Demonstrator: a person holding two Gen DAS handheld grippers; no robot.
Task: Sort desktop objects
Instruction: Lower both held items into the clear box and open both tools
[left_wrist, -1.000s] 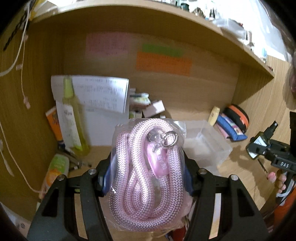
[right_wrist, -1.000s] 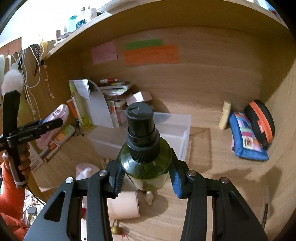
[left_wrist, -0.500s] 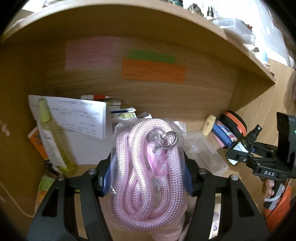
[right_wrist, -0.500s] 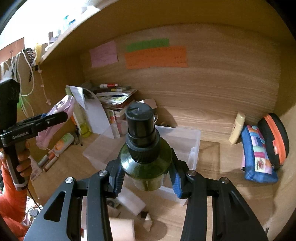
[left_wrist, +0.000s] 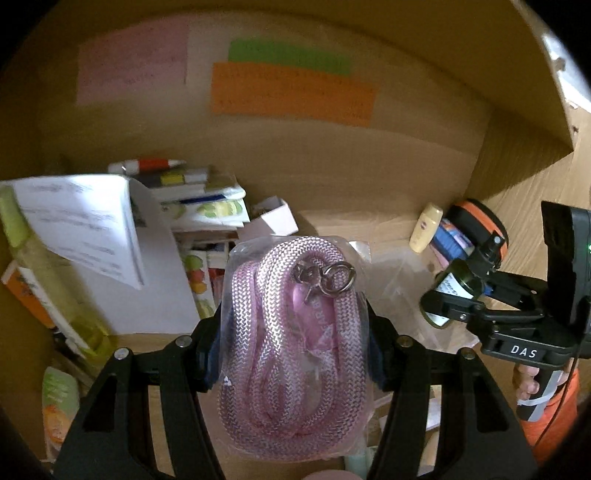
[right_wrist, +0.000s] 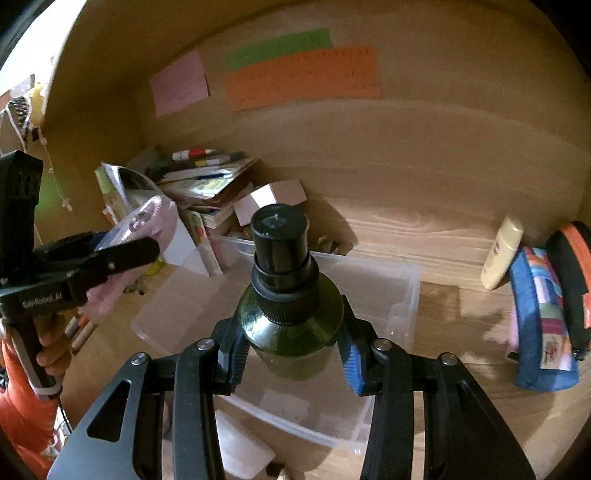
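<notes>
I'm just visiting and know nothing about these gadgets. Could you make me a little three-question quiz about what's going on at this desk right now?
1. True or false: the left gripper is empty.
2. What is the right gripper clamped on?
A. a dark green bottle
B. a cream tube
C. a marker
3. Fill in: the clear plastic bin lies directly below the ____ gripper.

Key:
1. False; it grips the bagged pink rope.
2. A, the dark green bottle, black cap on.
3. right.
</notes>
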